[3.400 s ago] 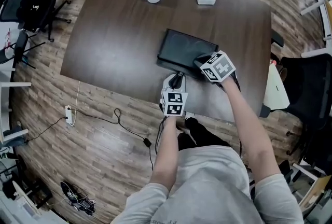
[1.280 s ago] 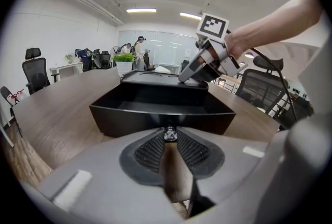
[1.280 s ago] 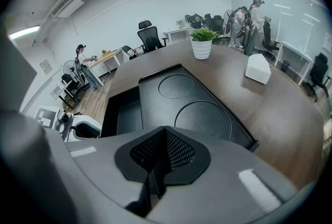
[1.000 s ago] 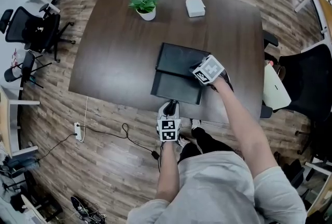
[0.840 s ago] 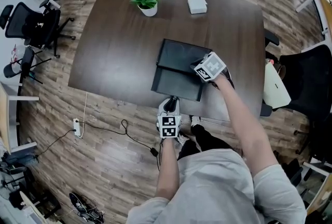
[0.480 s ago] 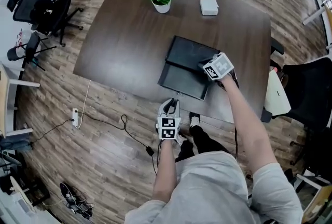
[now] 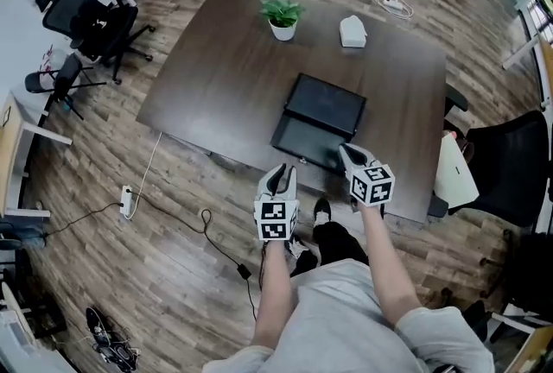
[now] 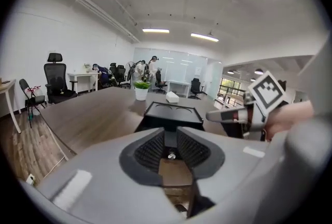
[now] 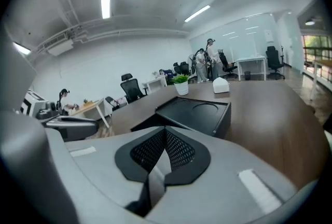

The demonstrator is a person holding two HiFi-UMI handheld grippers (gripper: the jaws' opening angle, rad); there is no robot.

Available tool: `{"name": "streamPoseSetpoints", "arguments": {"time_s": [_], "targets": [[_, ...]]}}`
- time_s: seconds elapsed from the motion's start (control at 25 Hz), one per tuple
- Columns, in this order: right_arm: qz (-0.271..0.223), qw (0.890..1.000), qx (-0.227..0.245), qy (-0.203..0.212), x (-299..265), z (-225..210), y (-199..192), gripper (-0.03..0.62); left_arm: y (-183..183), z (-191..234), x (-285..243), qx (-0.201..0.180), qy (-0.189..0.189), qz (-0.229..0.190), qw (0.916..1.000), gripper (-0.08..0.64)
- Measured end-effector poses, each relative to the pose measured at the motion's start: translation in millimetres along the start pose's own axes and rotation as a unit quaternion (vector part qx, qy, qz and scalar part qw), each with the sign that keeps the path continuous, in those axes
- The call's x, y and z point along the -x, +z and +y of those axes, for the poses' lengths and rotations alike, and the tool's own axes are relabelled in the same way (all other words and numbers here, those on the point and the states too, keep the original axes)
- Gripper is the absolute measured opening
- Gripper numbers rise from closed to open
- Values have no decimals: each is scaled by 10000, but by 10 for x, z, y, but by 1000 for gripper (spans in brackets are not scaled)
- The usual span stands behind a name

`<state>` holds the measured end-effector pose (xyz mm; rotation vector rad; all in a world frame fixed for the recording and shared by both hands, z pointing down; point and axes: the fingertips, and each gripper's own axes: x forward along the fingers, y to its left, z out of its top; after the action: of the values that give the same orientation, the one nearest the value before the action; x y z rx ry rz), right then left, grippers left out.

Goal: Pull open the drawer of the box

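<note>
The black box (image 7: 326, 104) lies on the dark table (image 7: 216, 78), and its drawer (image 7: 305, 142) stands pulled out toward the table's near edge. My left gripper (image 7: 278, 178) hangs just off that edge in front of the drawer. Its jaws are open, and nothing is pressed between the pads. In the left gripper view the box (image 8: 174, 110) lies straight ahead beyond the left gripper (image 8: 170, 137). My right gripper (image 7: 352, 157) is over the near edge at the drawer's right corner, off the box. The right gripper (image 9: 165, 135) is shut and empty. The box (image 9: 199, 109) lies ahead of it.
A potted plant (image 7: 282, 17) and a white object (image 7: 352, 31) stand at the table's far side. Office chairs (image 7: 86, 17) stand to the left and a black chair (image 7: 510, 164) to the right. A cable and power strip (image 7: 126, 200) lie on the floor.
The drawer has come out of the box since the earliest frame. My right gripper has left the box top and drawn back toward me. The left gripper has lifted off the drawer front.
</note>
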<state>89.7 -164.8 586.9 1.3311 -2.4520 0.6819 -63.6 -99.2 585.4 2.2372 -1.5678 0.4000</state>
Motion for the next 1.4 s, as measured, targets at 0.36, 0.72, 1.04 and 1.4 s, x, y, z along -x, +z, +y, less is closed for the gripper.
{"name": "streamPoseSetpoints", "arguments": {"time_s": [0.36, 0.72, 1.04, 1.4], "targets": [[-679, 9967, -386, -218, 810, 380, -416, 2, 168, -339, 237, -334, -450, -189, 9982, 115], [-952, 9928, -427, -594, 1103, 411, -596, 2, 160, -471, 406, -313, -466, -351, 9978, 54], [-946, 9948, 5, -372, 1051, 632, -504, 2, 220, -423, 478, -339, -470, -465, 9972, 55], [-808, 9954, 304, -411, 980, 759, -503, 2, 193, -283, 526, -267, -434, -469, 9976, 55]]}}
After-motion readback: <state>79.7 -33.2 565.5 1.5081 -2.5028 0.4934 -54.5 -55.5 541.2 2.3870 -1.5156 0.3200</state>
